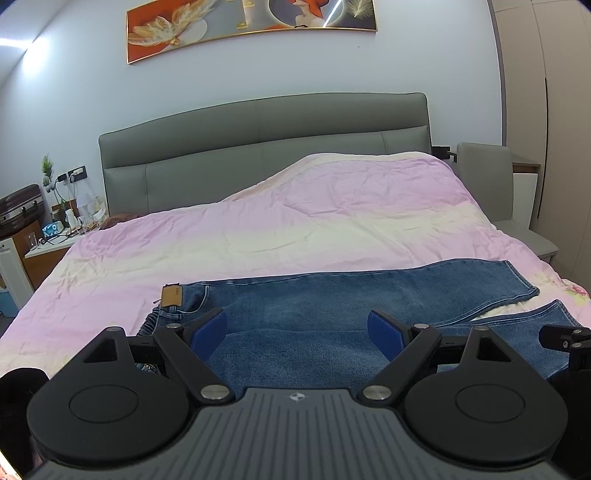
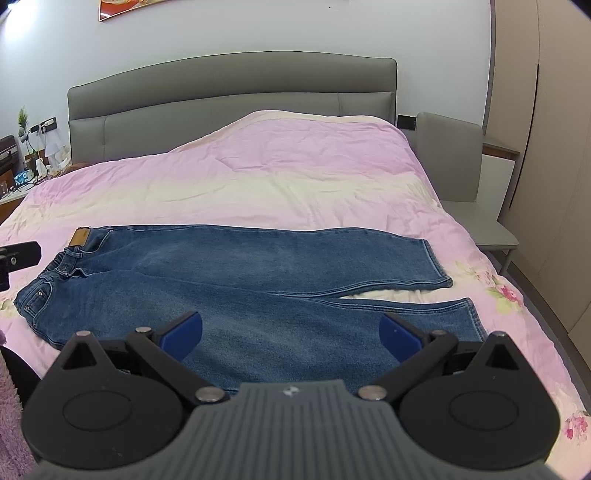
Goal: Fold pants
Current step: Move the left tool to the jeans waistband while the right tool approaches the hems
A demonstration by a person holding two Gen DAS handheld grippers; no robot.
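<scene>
Across the pink bed cover [image 2: 295, 177] the jeans [image 2: 229, 273] lie flat, waistband to my left and legs to my right, so I hold my left gripper [image 1: 297, 328] and right gripper [image 2: 291, 330] wide and empty above the near leg, apparently ready to pinch it for folding.

A home bedroom. Ahead of both claws stretches a double bed covered by a pink and cream quilt [image 2: 295, 177], backed by a padded grey headboard [image 1: 266, 147] set against a pale wall. Above the headboard hangs a framed picture [image 1: 251, 27] in orange and grey. Far left of the left claw, a bedside table [image 1: 51, 243] carries a small plant, a drinking glass and cables plugged into a wall socket [image 1: 75, 172]; a suitcase [image 1: 20, 210] lies beside it. To the right of the bed stands a grey chair [image 2: 461, 173], then tall beige wardrobe doors [image 2: 554, 147].
</scene>
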